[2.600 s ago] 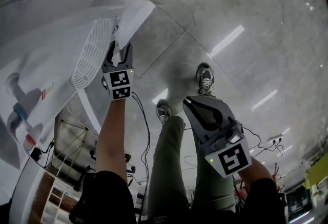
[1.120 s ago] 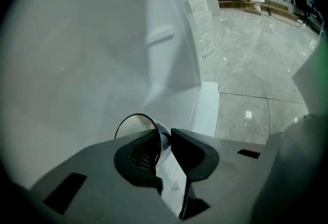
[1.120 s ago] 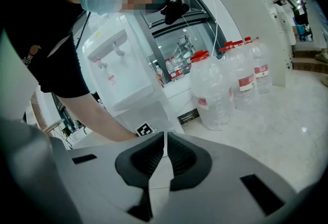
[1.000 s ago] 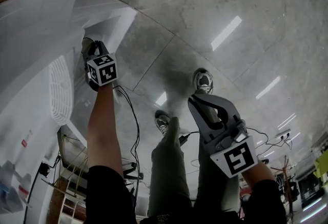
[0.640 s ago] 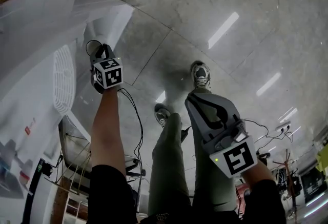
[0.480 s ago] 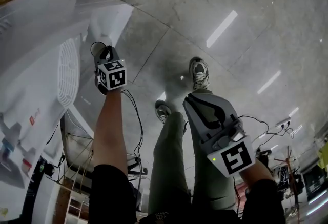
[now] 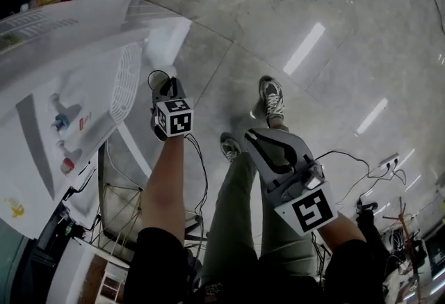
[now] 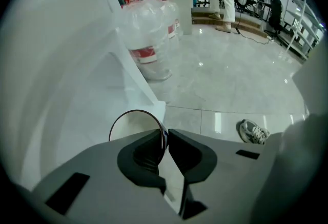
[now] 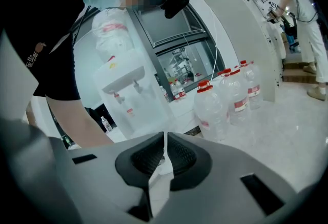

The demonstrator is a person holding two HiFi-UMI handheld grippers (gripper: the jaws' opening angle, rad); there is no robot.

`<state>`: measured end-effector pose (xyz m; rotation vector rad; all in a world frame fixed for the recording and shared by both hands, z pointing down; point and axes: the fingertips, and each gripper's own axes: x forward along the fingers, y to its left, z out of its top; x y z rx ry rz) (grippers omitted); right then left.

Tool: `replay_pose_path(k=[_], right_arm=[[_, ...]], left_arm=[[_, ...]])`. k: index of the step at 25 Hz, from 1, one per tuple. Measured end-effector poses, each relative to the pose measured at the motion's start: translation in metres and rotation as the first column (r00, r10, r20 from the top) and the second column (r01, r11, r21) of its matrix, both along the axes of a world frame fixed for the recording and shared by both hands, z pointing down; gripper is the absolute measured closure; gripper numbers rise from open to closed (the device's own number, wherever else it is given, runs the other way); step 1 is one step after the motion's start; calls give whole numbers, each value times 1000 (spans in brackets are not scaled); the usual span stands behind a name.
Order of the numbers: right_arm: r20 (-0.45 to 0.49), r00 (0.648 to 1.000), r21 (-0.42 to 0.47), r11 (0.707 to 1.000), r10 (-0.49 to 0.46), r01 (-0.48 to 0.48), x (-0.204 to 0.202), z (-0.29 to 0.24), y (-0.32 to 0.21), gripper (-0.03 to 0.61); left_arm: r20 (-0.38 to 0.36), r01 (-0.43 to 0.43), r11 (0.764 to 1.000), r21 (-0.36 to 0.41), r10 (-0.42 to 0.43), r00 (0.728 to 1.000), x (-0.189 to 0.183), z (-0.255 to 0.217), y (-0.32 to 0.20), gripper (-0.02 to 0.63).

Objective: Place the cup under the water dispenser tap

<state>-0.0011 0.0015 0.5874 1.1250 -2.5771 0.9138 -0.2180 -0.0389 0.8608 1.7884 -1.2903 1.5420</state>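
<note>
Cup (image 8: 131,126) pinched by its rim in our left tool (image 8: 166,140), just right of the water dispenser (image 7: 49,52) — not yet under a tap (image 7: 60,122). Our right tool (image 9: 164,154) is closed and empty.

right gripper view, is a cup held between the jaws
No, the right gripper has its jaws together with nothing between them; the cup is pinched by its rim in the left gripper.

White plastic water dispenser (image 7: 76,66) walls off the left. Clear red-capped water jugs (image 8: 148,33) crowd its side. Glossy grey floor (image 7: 313,3) lies open rightward.
</note>
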Motion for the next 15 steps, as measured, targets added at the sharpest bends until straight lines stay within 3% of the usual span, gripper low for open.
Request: replay_pose_path(k=[10,15], right_arm=[[43,998,48,998,47,-49,0,-92,33,532],[46,998,53,997,53,-56,9,-130,47,532]], left_arm=[[-30,-112,994,16,113,993,36,-109,40,560],[-70,-107,994,25,109,992,61,-162,54,560]])
